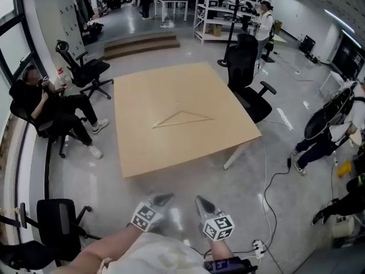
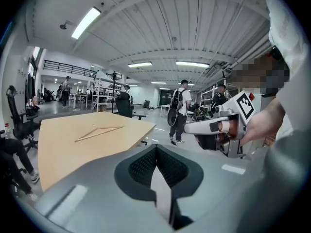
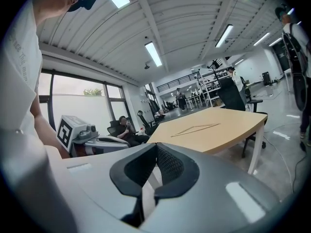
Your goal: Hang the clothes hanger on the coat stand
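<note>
Two grippers are seen closest, low in the head view, and both are kept well apart from the table (image 1: 171, 150). On the left gripper (image 1: 167, 197) the fingers are pressed together, and nothing is held between them. The same is seen on the right gripper (image 1: 200, 200): fingers together, nothing held.

Not much of the job can be called done yet. The clothes hanger (image 1: 183, 121) has not been picked up. It is found lying flat near the middle of the table, with nothing touching it. It must be grabbed, lifted, carried and hung up, so nearly all of the work is left.

A tall black pole with arms at the top (image 1: 229, 27) is seen far behind the table; it is thought to be the coat stand.

The hanger is made of thin, pale wood and is shaped like a wide, low triangle. Its colour is almost the same as the table's. Its hook cannot be made out.
</note>
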{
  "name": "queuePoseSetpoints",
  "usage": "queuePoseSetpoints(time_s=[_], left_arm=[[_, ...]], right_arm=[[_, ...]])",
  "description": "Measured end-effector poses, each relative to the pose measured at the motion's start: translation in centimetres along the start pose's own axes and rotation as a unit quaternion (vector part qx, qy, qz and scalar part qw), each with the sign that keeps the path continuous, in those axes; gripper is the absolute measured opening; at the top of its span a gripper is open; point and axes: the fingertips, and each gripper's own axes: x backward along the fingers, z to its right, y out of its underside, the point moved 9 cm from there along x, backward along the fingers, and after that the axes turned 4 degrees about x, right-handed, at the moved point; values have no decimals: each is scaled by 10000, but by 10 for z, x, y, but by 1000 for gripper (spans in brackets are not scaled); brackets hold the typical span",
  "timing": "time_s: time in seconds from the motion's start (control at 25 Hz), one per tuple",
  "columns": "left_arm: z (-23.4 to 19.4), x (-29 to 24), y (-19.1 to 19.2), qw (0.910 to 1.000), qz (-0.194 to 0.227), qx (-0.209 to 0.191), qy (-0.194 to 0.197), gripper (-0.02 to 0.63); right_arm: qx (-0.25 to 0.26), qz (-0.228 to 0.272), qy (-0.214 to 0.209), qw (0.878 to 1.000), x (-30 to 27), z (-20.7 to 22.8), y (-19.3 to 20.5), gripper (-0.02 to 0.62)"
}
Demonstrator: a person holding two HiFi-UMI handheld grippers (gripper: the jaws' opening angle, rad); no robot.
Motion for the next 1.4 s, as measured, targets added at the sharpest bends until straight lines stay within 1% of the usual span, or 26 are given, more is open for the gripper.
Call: queuePoseSetpoints(time_s=[0.28,0.4,0.68,0.76,0.92,1.12,1.4], left_arm=[[-29,-52,-18,9995,29,57,299,2],[-47,-75,-32,9988,97,29,474,2],[-98,-120,-61,9955,173,-54,934,2],[-115,-130,-71,9946,184,-76,1020,2],[-145,-146,-87,9933,195,6,1136,2],[-178,-150,-97,9934,262,104,1115,2],[-217,-156,-107,9960,337,337,753,2]], right_arm=[[95,-80,190,9997,-27,32,-22,14],[146,-117,286,9994,-45,45,-35,14],[238,-56,595,9979,-102,72,-67,14],[254,-46,674,9974,-118,78,-77,14],[287,-94,826,9961,-146,86,-97,14],[200,-179,892,9957,-176,91,-106,14],[173,-373,693,9967,-214,107,-118,14]])
